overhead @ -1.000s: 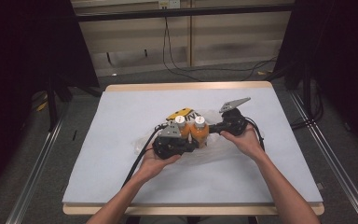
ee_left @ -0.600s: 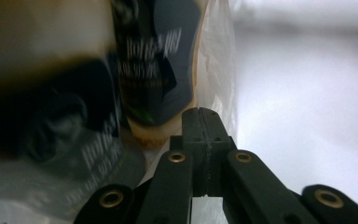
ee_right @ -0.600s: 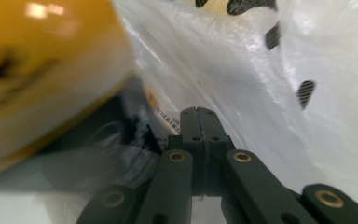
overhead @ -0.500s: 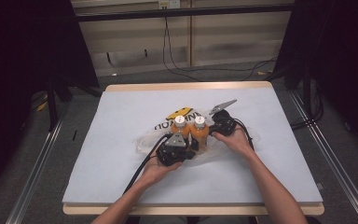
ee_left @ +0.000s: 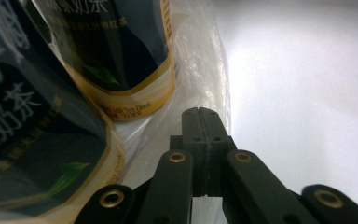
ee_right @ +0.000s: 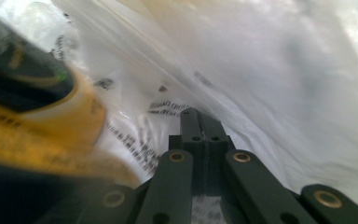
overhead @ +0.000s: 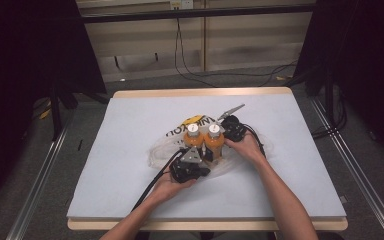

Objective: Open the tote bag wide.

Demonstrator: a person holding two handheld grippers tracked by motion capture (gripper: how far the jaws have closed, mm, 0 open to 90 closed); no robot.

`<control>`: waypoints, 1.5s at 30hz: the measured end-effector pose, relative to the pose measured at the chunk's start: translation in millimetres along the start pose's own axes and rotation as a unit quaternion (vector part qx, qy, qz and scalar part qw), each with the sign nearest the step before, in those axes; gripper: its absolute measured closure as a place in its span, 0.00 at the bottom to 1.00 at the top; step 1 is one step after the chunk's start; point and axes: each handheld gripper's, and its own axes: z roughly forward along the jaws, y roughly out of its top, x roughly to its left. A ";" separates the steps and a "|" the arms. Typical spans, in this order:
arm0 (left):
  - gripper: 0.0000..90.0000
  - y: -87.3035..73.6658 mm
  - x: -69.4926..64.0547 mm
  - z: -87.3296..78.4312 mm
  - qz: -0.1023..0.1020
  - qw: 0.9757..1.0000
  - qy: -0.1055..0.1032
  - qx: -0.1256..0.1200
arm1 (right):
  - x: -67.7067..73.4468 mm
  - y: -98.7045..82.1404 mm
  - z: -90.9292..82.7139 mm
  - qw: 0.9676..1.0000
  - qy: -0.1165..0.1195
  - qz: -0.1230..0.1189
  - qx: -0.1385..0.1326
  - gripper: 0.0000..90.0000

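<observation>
At the centre of the frame two bottles [overhead: 202,140] stood upright inside the plastic bag [overhead: 162,150]. Your left gripper [overhead: 190,167] and right gripper [overhead: 232,129] flanked them, jaws together, apparently pinching film. You did best lifting both sides evenly.
</observation>
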 end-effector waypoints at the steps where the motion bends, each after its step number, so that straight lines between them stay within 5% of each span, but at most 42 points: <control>1: 1.00 0.1 -0.1 -0.1 0.001 1.000 0.000 0.000 | -0.5 4.2 1.9 1.000 -0.001 0.001 0.007 1.00; 27: 1.00 -2.1 -20.7 -4.5 0.025 0.999 -0.036 0.018 | -24.3 47.3 36.2 0.998 -0.044 0.046 -0.012 1.00; 38: 1.00 -2.5 -30.0 -5.2 0.031 0.997 -0.075 0.017 | -26.3 56.9 41.9 0.993 -0.097 0.058 -0.013 1.00; 45: 1.00 -1.5 -25.7 -8.4 0.023 0.996 -0.081 0.009 | -28.1 52.8 37.3 0.995 -0.072 0.073 -0.014 1.00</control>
